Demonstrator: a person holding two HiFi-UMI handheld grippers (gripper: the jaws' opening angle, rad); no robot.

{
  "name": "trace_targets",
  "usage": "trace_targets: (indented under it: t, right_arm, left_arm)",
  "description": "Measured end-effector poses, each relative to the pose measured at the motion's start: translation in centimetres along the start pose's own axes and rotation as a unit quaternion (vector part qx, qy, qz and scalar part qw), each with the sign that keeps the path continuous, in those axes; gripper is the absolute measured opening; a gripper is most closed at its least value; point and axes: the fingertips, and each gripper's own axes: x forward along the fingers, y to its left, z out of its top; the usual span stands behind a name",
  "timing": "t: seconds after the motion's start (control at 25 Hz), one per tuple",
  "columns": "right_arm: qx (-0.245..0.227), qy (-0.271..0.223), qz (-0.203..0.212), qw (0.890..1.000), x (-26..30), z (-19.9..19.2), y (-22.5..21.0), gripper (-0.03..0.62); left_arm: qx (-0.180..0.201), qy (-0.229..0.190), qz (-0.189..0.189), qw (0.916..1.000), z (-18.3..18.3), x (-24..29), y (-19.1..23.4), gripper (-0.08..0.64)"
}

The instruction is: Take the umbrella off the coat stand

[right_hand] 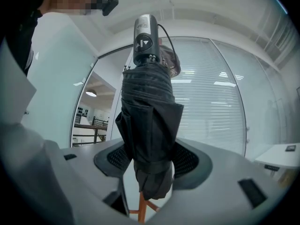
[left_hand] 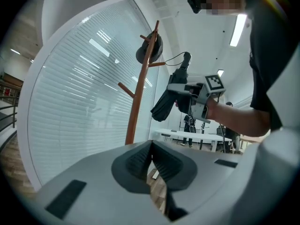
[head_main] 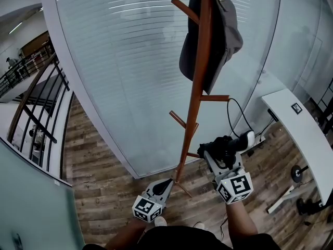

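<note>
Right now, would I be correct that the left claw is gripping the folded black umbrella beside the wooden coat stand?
Not quite. The right claw grips the folded black umbrella beside the wooden coat stand; the right gripper view shows its jaws pressed on the fabric. The left claw is shut on nothing.

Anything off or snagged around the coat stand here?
Nothing damaged or spilled. The folded black umbrella, clamped in the right gripper, has its thin black wrist cord apparently looped over a side peg of the brown wooden coat stand, so it may snag.
</note>
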Motion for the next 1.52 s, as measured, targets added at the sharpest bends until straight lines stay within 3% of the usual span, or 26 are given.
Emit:
trace_targets:
  t: [0.24, 0.52, 0.68, 0.76, 1.0, 1.2, 1.52]
  right_arm:
    - [-0.008, -0.016, 0.011, 1.000, -1.1, 0.8, -0.4, 0.249]
    - [-0.018, -0.009, 0.044, 0.999, -3.2, -1.0, -0.5, 0.249]
    - [-0.047, 0.002, 0.070, 0.996, -4.7, -1.8, -0.2, 0.249]
    - [-0.047, 0.012, 0.064, 0.997, -5.4, -2.3, -0.4, 0.249]
    - [0.014, 0.006, 0.050, 0.999, -6.9, -4.5, -0.4, 0.249]
    - [0.029, 0.080, 0.028, 0.996, -8.2, -8.0, -0.4, 0.249]
    - [0.030, 0.083, 0.031, 0.996, -9.4, -12.0, -0.2, 0.247]
  left_arm:
    - [0.051, -0.009, 0.017, 0.9985, 1.8, 1.1, -1.4, 0.015]
    - [0.045, -0.009, 0.073, 0.9963, 2.3, 1.7, -0.9, 0.015]
    - [0.049, -0.006, 0.075, 0.9960, 2.5, 2.1, -1.5, 0.015]
    - [0.048, -0.008, 0.070, 0.9964, 2.6, 2.4, -1.9, 0.015]
    - [0.061, -0.006, 0.055, 0.9966, 3.0, 3.4, -3.3, 0.015]
    - [0.061, -0.007, 0.067, 0.9959, 3.0, 3.7, -3.5, 0.015]
    - [0.045, -0.001, 0.075, 0.9962, 1.6, 3.7, -3.8, 0.015]
